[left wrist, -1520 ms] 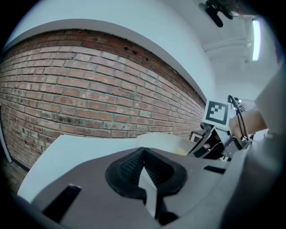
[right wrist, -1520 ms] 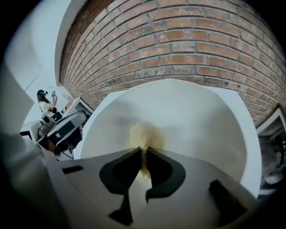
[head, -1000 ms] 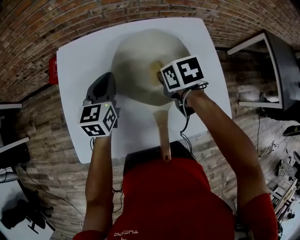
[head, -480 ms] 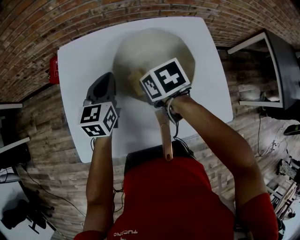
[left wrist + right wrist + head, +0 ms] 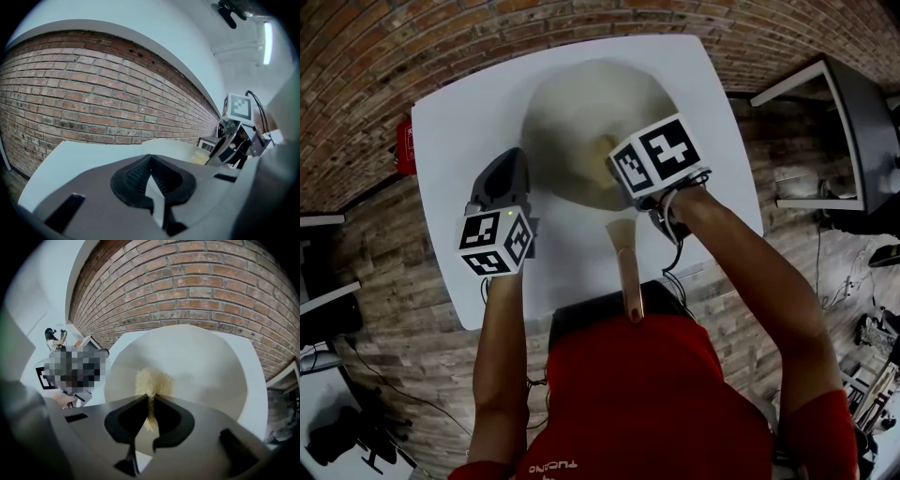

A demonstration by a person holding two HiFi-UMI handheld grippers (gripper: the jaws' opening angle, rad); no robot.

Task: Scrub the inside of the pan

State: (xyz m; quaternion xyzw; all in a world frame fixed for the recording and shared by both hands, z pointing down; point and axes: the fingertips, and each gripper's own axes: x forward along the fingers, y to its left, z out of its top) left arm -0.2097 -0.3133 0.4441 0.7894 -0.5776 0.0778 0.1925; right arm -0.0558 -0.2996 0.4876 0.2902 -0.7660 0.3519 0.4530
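Note:
A cream pan (image 5: 581,112) sits on the white table (image 5: 459,122), its wooden handle (image 5: 628,277) pointing back at me. My right gripper (image 5: 151,401) is inside the pan (image 5: 197,366), shut on a fuzzy yellow scrub pad (image 5: 152,380) that presses on the pan's floor. From above, its marker cube (image 5: 661,155) covers the jaws, and the pad (image 5: 605,147) peeks out to its left. My left gripper (image 5: 510,159) rests on the table left of the pan, apart from it. Its jaws (image 5: 149,164) are shut on nothing.
A red object (image 5: 405,141) hangs at the table's left edge. The handle's end juts past the front edge toward my red shirt (image 5: 647,394). A dark desk (image 5: 862,131) stands to the right on the brick floor. A brick wall (image 5: 93,93) is beyond the table.
The right gripper swept the pad left toward the pan's near side, then back right to about where it began. The left gripper and the pan have stayed put.

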